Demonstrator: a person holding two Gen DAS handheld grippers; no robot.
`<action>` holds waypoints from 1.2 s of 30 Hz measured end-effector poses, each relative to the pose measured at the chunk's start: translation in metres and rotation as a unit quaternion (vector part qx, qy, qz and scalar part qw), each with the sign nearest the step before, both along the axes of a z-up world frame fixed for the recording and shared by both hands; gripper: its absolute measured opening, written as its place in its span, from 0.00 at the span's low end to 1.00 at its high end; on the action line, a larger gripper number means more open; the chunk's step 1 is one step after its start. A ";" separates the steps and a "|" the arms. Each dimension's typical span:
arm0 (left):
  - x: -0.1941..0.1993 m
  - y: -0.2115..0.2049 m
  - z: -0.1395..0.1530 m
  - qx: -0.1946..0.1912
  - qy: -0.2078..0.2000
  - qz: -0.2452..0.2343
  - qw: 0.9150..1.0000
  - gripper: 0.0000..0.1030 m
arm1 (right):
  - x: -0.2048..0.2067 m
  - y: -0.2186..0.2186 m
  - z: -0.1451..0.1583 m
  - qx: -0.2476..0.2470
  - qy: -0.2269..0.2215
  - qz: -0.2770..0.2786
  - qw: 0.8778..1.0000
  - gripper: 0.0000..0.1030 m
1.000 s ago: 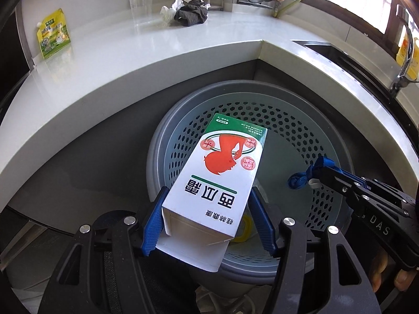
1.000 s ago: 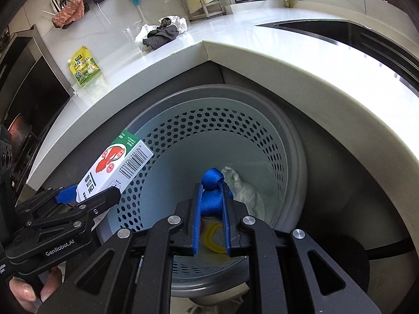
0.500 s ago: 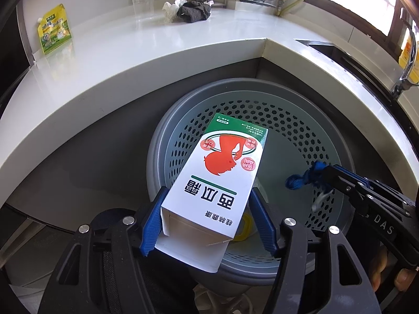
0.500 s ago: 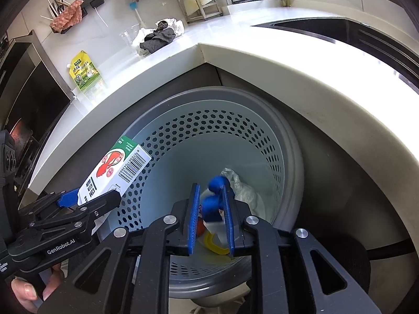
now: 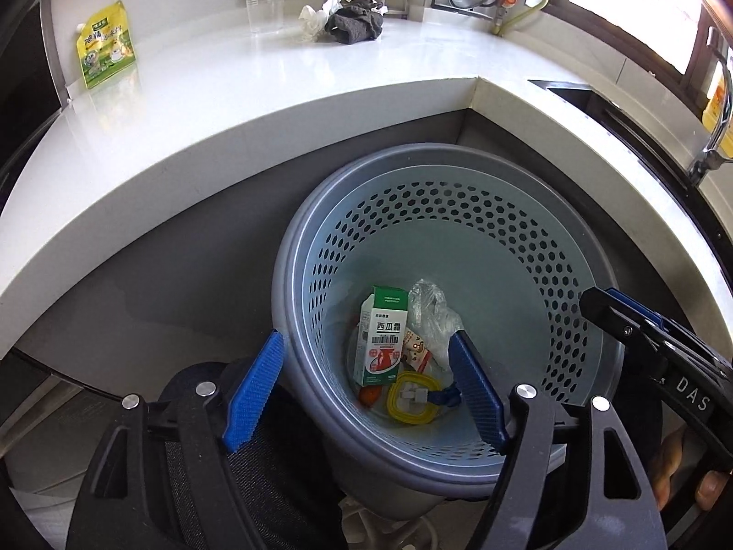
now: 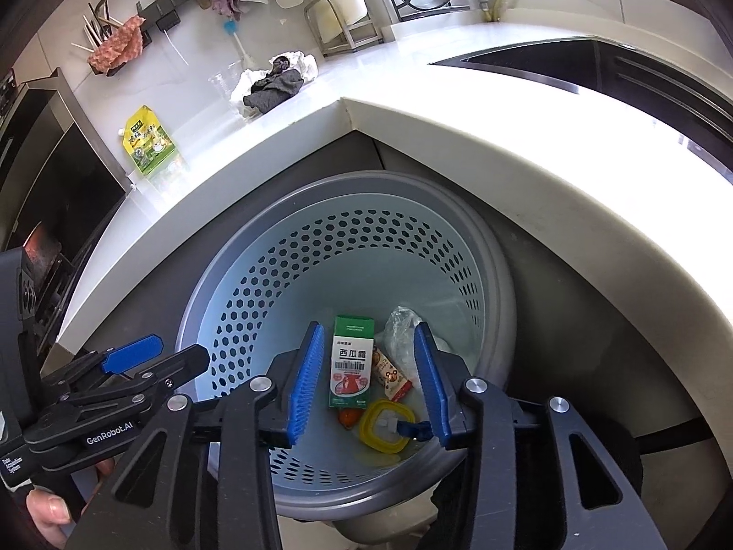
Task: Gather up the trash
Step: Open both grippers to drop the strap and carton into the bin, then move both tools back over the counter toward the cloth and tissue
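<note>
1. Hanging over the trash bin (image 5: 293,275), both tongs point down into it so that things fall straight inside.
2. The left tongs (image 5: 366,389) are opening wide, and nothing is between their blue pads (image 5: 252,389).
3. The right tongs (image 6: 366,385) are opening too, and they hold nothing; in the right view the trash only shows through the gap, far below.
4. The box (image 5: 384,341) lies at the bottom of the bin, green end up toward the far wall. It is thin cardboard, white, green and red, with flat sides and sharp corners.
5. Beside the box lies a small snack wrapper (image 5: 414,350) and a crinkly clear plastic bag (image 5: 428,311), which looks soft and light.
6. A yellow plastic ring (image 5: 412,401) with rounded corners lies under the box's low end, and a bit of blue string (image 5: 442,398) touches it.
7. The bin is round, grey and smooth, with many little holes in its wall. It stands on the floor in the corner under the tabletop (image 5: 229,105), I think so trash is easy to carry over.
8. More trash waits on the white, shiny tabletop: a yellow pouch (image 5: 106,46), a clear plastic cup (image 5: 265,2), and a dark rag (image 5: 355,23) on some white paper.
9. The job seems partly done.
</note>
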State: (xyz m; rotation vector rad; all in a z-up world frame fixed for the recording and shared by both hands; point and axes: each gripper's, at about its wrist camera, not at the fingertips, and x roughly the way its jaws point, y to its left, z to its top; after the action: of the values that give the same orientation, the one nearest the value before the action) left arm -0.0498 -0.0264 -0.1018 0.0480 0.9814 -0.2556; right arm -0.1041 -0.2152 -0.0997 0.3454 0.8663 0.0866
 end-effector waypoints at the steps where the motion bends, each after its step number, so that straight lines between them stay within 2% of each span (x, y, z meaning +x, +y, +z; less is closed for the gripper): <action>1: 0.000 0.000 0.000 0.000 0.000 0.000 1.000 0.72 | 0.000 0.000 0.000 0.000 -0.001 -0.001 1.000 0.40; 12: -0.002 0.007 0.007 -0.009 -0.008 0.005 1.000 0.77 | 0.000 -0.002 0.006 -0.003 -0.008 -0.005 1.000 0.50; 18: -0.003 0.011 0.014 -0.016 -0.015 0.008 1.000 0.80 | -0.003 0.000 0.015 -0.006 -0.021 -0.007 1.000 0.60; 30: 0.005 0.033 0.046 -0.036 -0.057 0.025 0.997 0.86 | -0.003 0.003 0.043 -0.020 -0.048 -0.011 0.999 0.66; 36: 0.023 0.047 0.068 -0.032 -0.092 0.037 0.995 0.88 | 0.015 0.009 0.061 -0.035 -0.065 -0.006 0.997 0.68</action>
State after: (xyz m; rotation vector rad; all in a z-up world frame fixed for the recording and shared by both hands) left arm -0.0272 0.0210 -0.0342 -0.0224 0.7889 -0.2098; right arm -0.0895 -0.2061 -0.0388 0.2770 0.7361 0.0668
